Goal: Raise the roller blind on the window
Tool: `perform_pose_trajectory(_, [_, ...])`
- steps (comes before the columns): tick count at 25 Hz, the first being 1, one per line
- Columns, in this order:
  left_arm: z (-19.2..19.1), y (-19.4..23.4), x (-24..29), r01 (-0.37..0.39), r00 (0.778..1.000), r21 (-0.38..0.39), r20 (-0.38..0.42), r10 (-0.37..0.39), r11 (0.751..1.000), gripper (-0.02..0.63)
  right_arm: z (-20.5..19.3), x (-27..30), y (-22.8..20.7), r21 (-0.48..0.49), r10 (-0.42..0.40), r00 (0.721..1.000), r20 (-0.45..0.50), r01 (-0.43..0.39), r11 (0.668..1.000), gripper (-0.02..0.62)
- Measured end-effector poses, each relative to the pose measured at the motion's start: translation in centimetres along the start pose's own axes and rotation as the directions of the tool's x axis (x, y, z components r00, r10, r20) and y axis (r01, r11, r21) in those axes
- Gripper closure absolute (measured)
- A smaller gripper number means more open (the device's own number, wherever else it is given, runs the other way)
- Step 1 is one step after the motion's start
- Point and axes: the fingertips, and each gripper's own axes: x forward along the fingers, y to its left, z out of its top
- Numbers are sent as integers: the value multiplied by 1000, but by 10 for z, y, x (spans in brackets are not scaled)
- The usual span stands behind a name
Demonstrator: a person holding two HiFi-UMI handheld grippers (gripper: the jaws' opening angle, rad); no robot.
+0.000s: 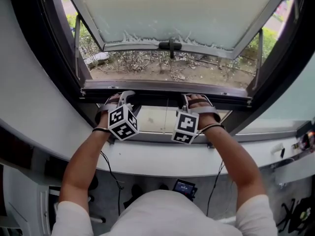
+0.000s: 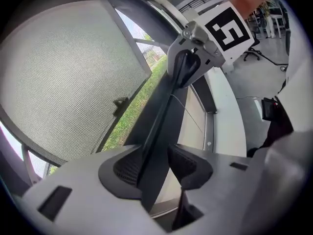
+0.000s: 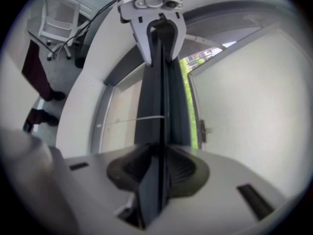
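Roller blind rail (image 1: 156, 99), a thin dark bar, runs level from one set of jaws to the other. Right gripper (image 3: 159, 168): jaws clenched on the rail. Left gripper (image 2: 155, 166): jaws released, standing wide with the rail between them and one pad clear of it. The white sill (image 1: 162, 163) lies just below the jaws. Beyond them the window sash (image 1: 167, 14) hangs open and uncovered. Assessment: the rail sits low and the lift looks barely begun; the left grasp and nearly all the upward travel appear outstanding.

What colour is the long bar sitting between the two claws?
The bar is black, or a very dark grey. The right gripper view shows it best.
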Motion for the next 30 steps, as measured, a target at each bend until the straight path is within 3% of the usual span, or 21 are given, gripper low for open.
perform_pose_trajectory(3, [1, -1, 1, -7, 1000, -8, -23, 7, 1000, 439, -2, -1, 2, -13, -10, 1000, -4, 10, 1000, 488])
perform_pose_trajectory(8, [-3, -10, 4, 22, 998, 73, -58, -18, 997, 449, -2, 0, 9, 8, -21, 1000, -15, 21, 1000, 489])
perform_pose_trajectory(18, [1, -10, 1, 39, 998, 13, 54, -40, 999, 449, -4, 1, 9, 50, -33, 995, -94, 38, 998, 488])
perform_pose_trajectory(23, [2, -4, -4, 27, 991, -69, 135, -17, 997, 449, -1, 1, 5, 77, -28, 992, -122, 37, 996, 488])
perform_pose_trajectory(30, [6, -7, -6, 43, 990, -81, 134, -32, 996, 449, -5, -2, 6, 123, -32, 994, -107, 45, 991, 488])
